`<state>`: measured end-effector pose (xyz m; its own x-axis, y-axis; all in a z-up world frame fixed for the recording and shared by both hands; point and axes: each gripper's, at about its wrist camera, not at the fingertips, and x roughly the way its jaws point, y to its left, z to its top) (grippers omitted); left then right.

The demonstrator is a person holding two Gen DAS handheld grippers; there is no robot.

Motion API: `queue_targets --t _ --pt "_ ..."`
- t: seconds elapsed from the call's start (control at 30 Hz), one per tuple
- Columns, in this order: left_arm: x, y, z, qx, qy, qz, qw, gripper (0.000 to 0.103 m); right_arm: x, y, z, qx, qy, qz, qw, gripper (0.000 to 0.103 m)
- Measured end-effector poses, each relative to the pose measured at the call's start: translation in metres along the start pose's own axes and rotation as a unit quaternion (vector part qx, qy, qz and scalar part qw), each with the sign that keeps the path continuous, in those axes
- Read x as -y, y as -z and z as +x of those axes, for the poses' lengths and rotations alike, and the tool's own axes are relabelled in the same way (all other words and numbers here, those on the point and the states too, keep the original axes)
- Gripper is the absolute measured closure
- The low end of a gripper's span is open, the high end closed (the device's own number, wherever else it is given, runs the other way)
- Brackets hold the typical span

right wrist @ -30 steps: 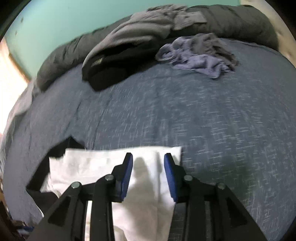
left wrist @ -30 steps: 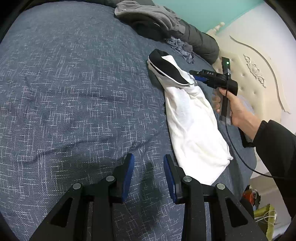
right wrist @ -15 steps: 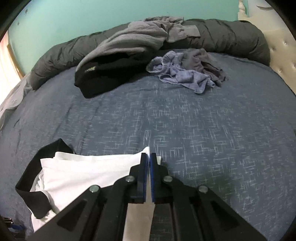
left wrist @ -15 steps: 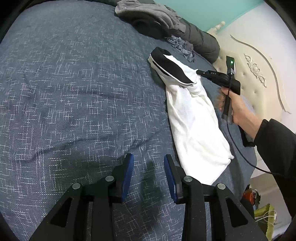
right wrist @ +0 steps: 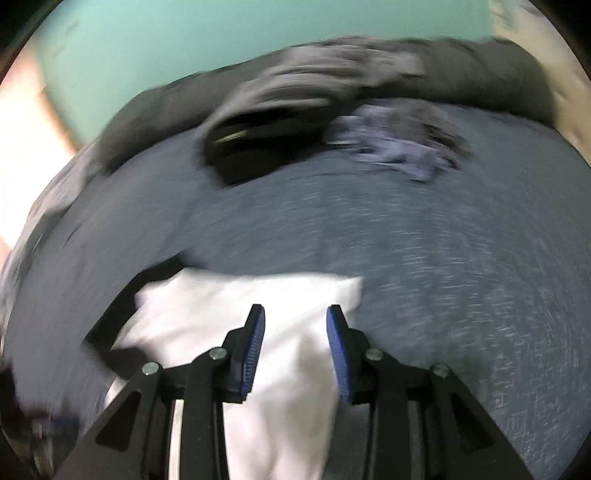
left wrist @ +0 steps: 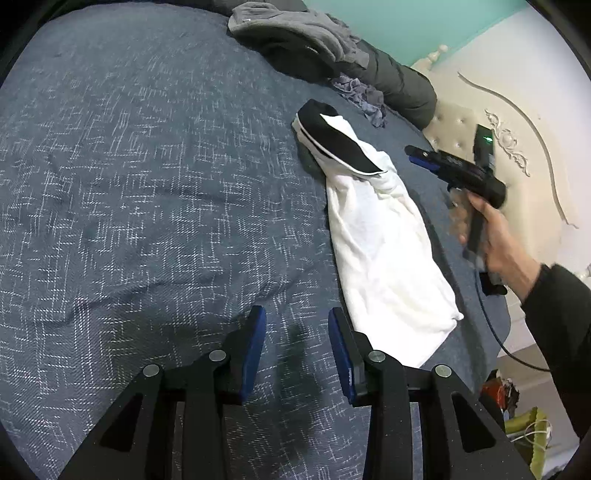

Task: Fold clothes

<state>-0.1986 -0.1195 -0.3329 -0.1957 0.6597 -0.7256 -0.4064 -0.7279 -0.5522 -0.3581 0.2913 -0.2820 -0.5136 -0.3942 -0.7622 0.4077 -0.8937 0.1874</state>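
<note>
A white garment (left wrist: pixel 384 251) with a black collar end (left wrist: pixel 332 140) lies folded into a long strip on the blue-grey bedspread (left wrist: pixel 147 184), to the right of my left gripper (left wrist: pixel 297 325). That gripper hovers open over bare bedspread with nothing between its fingers. My right gripper (left wrist: pixel 412 153), held in a person's hand (left wrist: pixel 495 240), is raised just right of the garment's collar end. In the blurred right wrist view its jaws (right wrist: pixel 295 325) are opening above the white garment (right wrist: pixel 221 306), and the pads do not touch the cloth.
At the far end of the bed lie a heap of grey and black clothes (left wrist: pixel 295 33), a crumpled lilac-grey garment (left wrist: pixel 362 96) and a dark rolled duvet (left wrist: pixel 402 85). A cream headboard (left wrist: pixel 517 147) stands on the right, beyond the bed's edge.
The right gripper closed fully on the garment's edge half a second ago, then opened and lifted away up and to the right. The left gripper stayed still.
</note>
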Motion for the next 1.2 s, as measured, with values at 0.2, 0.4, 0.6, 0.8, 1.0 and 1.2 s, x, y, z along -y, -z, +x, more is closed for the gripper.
queue_targets --t 0.2,0.4,0.6,0.8,1.0,1.2 --pt "0.001 0.0 -0.004 0.007 -0.001 0.001 1.0 0.064 -0.082 0.029 0.002 -0.048 -0.033 -0.159 0.986 0.068" --pt "-0.001 0.001 -0.008 0.009 0.003 -0.003 1.0 0.063 -0.115 0.046 0.028 -0.085 0.011 -0.228 0.97 0.068" --pt "-0.005 0.001 -0.014 0.012 0.005 -0.005 0.9999 0.063 -0.119 0.042 0.047 -0.094 0.026 -0.244 0.965 0.083" --pt "-0.008 0.004 -0.019 0.013 0.005 -0.005 0.9999 0.062 -0.096 0.009 0.028 -0.033 -0.002 -0.168 0.985 0.096" --pt "-0.009 0.008 -0.021 0.009 0.007 -0.005 0.9999 0.062 -0.046 -0.021 0.044 -0.047 0.02 -0.035 0.998 0.097" --pt "-0.008 0.003 -0.014 0.007 0.006 -0.008 0.9999 0.062 0.006 -0.015 0.061 -0.078 0.045 0.115 0.989 0.097"
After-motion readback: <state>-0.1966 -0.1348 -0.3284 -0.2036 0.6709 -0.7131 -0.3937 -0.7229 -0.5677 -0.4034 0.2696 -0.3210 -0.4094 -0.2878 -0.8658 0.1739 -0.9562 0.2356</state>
